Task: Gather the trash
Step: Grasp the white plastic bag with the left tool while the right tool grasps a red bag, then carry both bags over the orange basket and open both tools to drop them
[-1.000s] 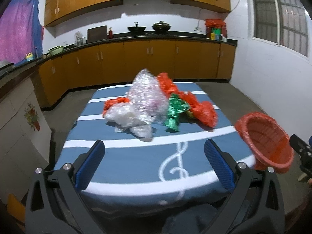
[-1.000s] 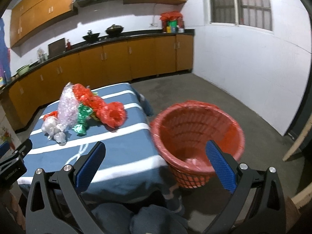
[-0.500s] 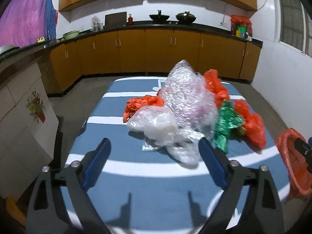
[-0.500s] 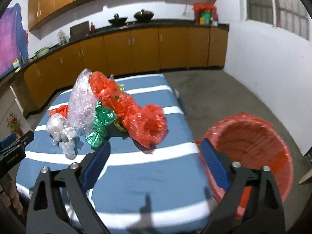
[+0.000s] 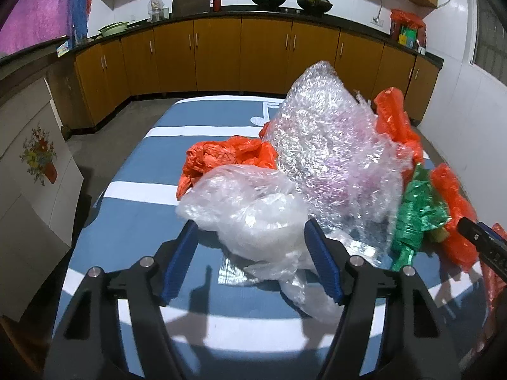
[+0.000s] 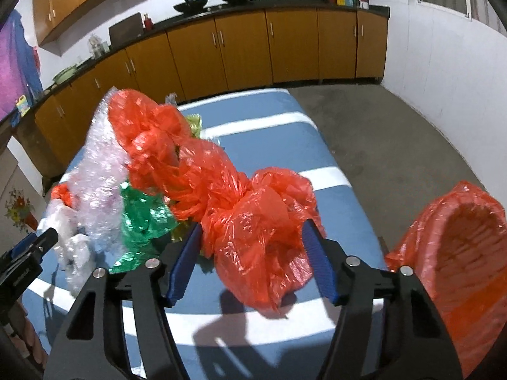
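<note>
On the blue striped tablecloth (image 5: 133,228) lies a heap of plastic trash. A crumpled clear bag (image 5: 253,202) is nearest, with my left gripper (image 5: 250,224) around it, its jaws closing and the blue pads (image 5: 180,259) at the bag's sides. Behind the bag rise a bubble wrap sheet (image 5: 329,145), an orange-red bag (image 5: 221,155) and green foil (image 5: 415,215). My right gripper (image 6: 253,224) straddles a bunched red bag (image 6: 259,240), jaws closing with the bag between them. A red mesh basket (image 6: 459,237) lined with red plastic stands off the table's right edge.
Wooden cabinets and a dark counter (image 5: 253,19) with pots run along the far wall. A white panel with a flower picture (image 5: 35,171) stands left of the table. Bare concrete floor (image 6: 396,133) spreads right of the table. The other gripper's tip (image 6: 28,253) shows at the left.
Both grippers came forward and down over the table to the trash heap. Their jaws narrowed, the left around the clear bag, the right around the red bag. The basket slid toward the right edge.
</note>
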Available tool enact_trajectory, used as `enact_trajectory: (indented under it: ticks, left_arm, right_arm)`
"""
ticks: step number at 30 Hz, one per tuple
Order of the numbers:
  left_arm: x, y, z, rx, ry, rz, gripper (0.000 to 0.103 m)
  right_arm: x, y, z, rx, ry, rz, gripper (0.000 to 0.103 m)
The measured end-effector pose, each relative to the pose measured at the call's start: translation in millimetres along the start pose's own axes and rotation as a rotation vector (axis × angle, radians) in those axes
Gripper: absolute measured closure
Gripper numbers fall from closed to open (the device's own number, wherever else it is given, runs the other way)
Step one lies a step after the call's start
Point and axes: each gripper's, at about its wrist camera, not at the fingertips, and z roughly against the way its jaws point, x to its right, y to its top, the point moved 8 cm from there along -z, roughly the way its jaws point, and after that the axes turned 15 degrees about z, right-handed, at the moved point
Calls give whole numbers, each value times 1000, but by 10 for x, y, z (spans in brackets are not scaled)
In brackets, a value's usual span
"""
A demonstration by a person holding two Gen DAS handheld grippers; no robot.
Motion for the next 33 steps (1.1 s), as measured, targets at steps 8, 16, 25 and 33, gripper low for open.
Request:
enact_trajectory:
  ticks: [8, 16, 25, 33]
  left_arm:
    - [-18, -38, -195, -48, -31, 8, 67]
    - [-30, -50, 35, -13, -96, 27, 79]
    - [6, -24, 506, 39, -167, 43, 81]
    - [244, -38, 892, 54, -244, 10, 81]
  right_arm:
    - [-92, -126, -50, -25, 79, 18, 80]
    - [-44, -221, 220, 26, 115, 4, 95]
    - [47, -271, 603, 89, 114, -15, 97]
    - [115, -313, 976, 143, 84, -16, 97]
